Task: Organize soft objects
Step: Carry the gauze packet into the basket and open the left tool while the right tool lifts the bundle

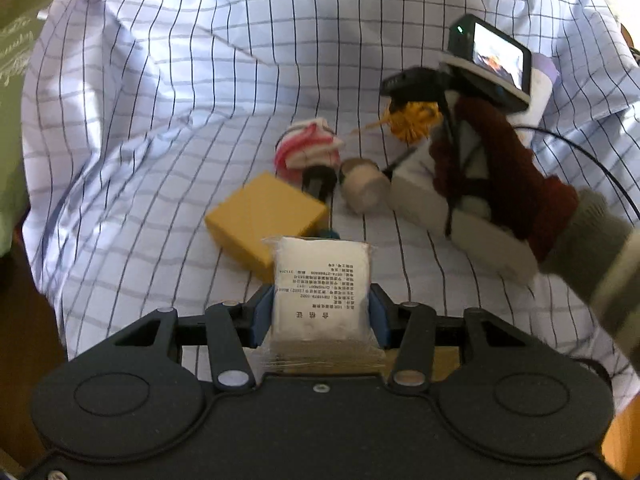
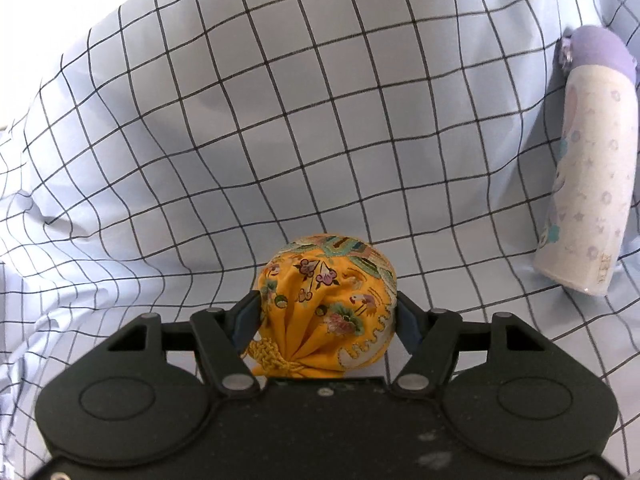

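My left gripper (image 1: 321, 312) is shut on a white wrapped packet (image 1: 320, 292) with printed text, held above the checked cloth (image 1: 160, 120). Ahead of it lie a yellow sponge block (image 1: 264, 216), a pink and white soft item (image 1: 308, 148) and a beige cylinder (image 1: 364, 190). My right gripper (image 2: 326, 312) is shut on a yellow embroidered pouch (image 2: 328, 304) with a cord tie. In the left wrist view the right gripper (image 1: 412, 120) shows at the right with the pouch (image 1: 414, 122), held by a hand in a dark red glove (image 1: 500, 176).
A white bottle with a purple cap (image 2: 588, 168) lies on the cloth at the right of the right wrist view. The cloth is creased and rises at the back. A green box (image 1: 12, 80) stands at the far left.
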Available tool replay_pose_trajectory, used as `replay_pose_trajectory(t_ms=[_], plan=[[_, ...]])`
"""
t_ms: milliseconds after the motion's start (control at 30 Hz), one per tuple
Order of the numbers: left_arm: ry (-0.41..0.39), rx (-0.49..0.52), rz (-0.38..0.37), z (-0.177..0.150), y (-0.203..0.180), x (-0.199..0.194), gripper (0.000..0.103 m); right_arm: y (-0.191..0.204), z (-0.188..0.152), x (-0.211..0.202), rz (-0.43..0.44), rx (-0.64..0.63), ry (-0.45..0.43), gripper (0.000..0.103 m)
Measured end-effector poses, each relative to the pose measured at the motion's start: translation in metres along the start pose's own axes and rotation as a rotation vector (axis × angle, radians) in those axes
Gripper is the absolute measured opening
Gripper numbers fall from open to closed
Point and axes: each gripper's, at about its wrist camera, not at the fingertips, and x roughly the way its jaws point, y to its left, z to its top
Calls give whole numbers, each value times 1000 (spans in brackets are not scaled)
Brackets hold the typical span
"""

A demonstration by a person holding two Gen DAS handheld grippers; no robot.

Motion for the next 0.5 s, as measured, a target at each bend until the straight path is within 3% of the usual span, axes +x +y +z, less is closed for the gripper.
replay_pose_trajectory(t_ms=[200, 500], plan=[[61, -33, -21, -27, -1, -7, 49, 11, -2, -3, -7, -70, -31, 68], [55, -61, -32, -55, 0, -32, 49, 8, 4, -18, -50, -59, -38, 68]])
